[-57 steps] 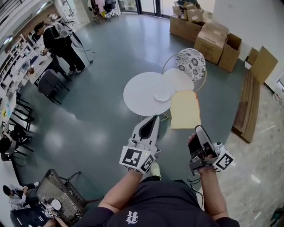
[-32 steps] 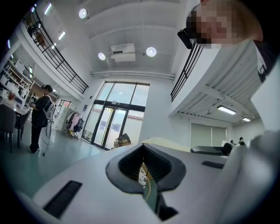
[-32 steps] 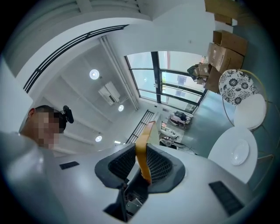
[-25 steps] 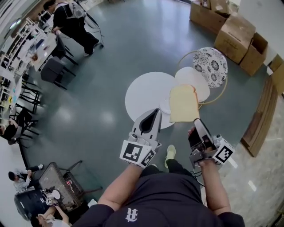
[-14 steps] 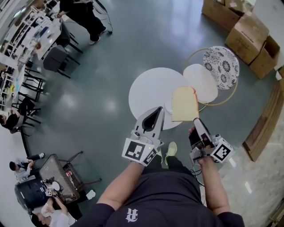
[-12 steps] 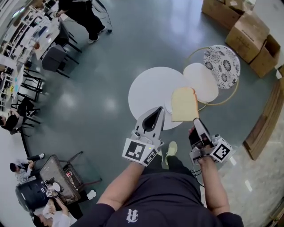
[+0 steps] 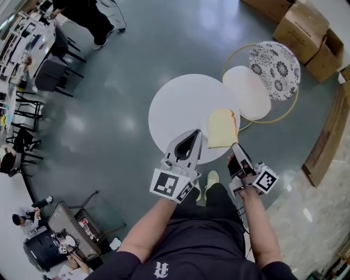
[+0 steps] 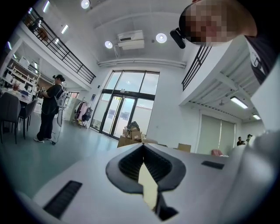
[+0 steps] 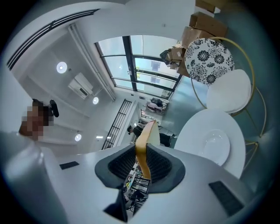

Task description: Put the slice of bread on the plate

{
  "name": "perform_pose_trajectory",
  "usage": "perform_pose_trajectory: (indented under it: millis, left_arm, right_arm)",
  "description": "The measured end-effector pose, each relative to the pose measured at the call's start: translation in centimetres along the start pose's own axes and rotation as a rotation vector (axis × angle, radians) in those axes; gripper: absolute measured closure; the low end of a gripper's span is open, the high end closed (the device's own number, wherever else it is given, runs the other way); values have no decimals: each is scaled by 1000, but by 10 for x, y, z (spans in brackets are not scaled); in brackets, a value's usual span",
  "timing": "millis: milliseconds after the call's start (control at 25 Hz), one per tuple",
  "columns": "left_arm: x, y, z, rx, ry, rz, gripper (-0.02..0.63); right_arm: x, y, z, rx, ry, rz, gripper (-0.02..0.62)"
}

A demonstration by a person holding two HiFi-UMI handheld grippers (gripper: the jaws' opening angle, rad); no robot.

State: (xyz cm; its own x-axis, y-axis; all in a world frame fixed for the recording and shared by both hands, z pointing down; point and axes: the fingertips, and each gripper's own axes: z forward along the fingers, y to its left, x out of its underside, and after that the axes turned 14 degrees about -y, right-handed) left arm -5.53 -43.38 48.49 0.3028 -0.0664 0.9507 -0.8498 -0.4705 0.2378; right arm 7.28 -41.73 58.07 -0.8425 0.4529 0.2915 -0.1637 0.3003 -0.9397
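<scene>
My right gripper (image 7: 233,147) is shut on the lower edge of a pale slice of bread (image 7: 221,127), which stands up from its jaws over the near right part of a round white table (image 7: 175,109). In the right gripper view the bread (image 9: 143,148) shows edge-on between the pads, and a white plate (image 9: 216,146) lies on the table (image 9: 192,131) ahead and to the right. The bread hides the plate in the head view. My left gripper (image 7: 193,134) hangs beside it at the table's near edge, shut, with nothing in it (image 8: 142,146).
A smaller white round top (image 7: 247,92) and a floral-cushioned stool (image 7: 274,64) in a gold hoop stand right of the table. Cardboard boxes (image 7: 298,30) sit at the back right, wooden boards (image 7: 327,131) along the right. A person (image 7: 87,13) and chairs (image 7: 46,74) are far left.
Both grippers have sunk toward the table. The bread, still gripped, has come down with the right gripper and now hangs over the table's near right part.
</scene>
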Motion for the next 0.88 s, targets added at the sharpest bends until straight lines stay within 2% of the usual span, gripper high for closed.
perform_pose_trajectory:
  millis: [320, 560, 880]
  left_arm:
    - [71, 35, 2, 15, 23, -22, 601]
    - [109, 54, 4, 21, 31, -31, 600]
    - [153, 59, 17, 23, 57, -47, 601]
  right_arm:
    - [31, -97, 14, 59, 19, 0, 515]
    - [43, -158, 20, 101, 32, -17, 515]
    - [45, -205, 22, 125, 41, -1, 515]
